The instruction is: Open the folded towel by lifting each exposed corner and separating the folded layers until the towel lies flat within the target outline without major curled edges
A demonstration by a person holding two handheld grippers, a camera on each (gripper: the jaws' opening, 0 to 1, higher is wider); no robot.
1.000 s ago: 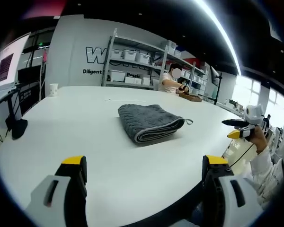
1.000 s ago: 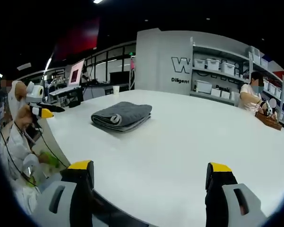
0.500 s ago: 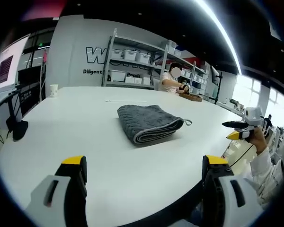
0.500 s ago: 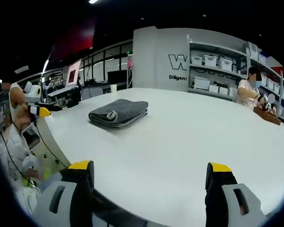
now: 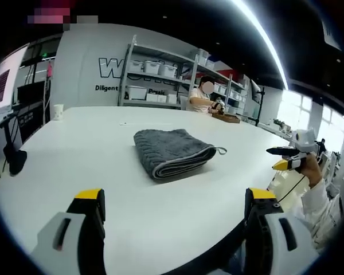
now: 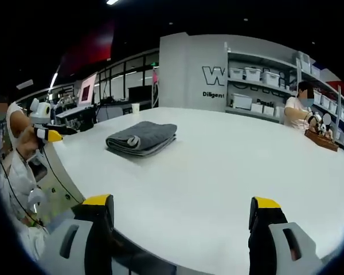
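Note:
A grey folded towel point(image 5: 171, 152) lies on the white table point(image 5: 69, 149), its layered fold edge and a small loop tag facing the right. My left gripper point(image 5: 176, 195) is open and held near the table's front edge, well short of the towel, with nothing between its jaws. In the right gripper view the same towel point(image 6: 141, 137) sits at the left middle of the table point(image 6: 235, 160). My right gripper point(image 6: 183, 201) is open too, over the near table edge. A hand holds the right gripper point(image 5: 286, 157) off the table's right side. The left gripper point(image 6: 51, 133) appears at far left.
A paper cup point(image 5: 58, 111) stands at the table's far left. Shelves with white bins point(image 5: 155, 80) line the back wall. A person point(image 6: 298, 109) sits at the far side beside a wooden tray point(image 6: 322, 141). A black object point(image 5: 14, 157) hangs off the table's left edge.
Both cameras have drifted slightly, so the towel sits a little further left in each view. The towel itself has not moved and both grippers stay open.

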